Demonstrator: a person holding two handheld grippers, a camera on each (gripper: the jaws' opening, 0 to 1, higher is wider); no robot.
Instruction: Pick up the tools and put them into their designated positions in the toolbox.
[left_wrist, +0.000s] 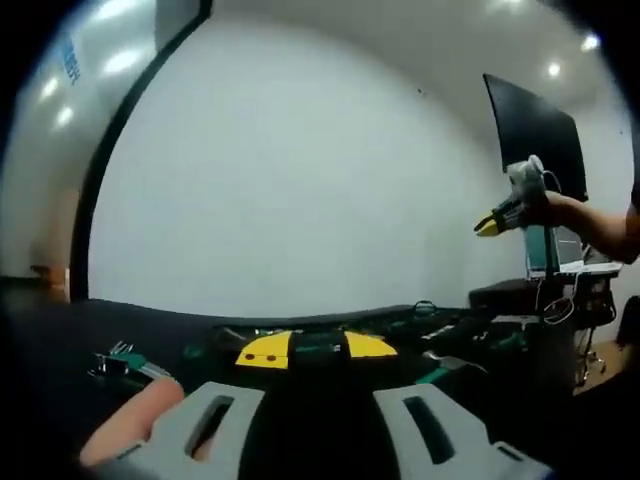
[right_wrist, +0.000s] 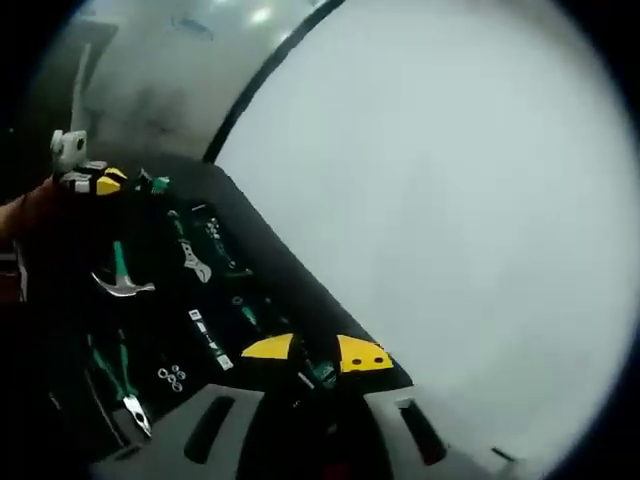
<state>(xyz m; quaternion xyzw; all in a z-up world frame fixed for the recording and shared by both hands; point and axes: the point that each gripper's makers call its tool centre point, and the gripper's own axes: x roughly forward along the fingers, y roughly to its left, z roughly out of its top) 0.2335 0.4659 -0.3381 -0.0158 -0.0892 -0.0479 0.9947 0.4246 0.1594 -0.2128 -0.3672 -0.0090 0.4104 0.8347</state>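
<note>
Yellow-tipped jaws of our left gripper stand spread over the black toolbox, holding nothing; our right gripper is likewise spread and empty above the toolbox, where a hammer, wrench and pliers lie in slots
</note>
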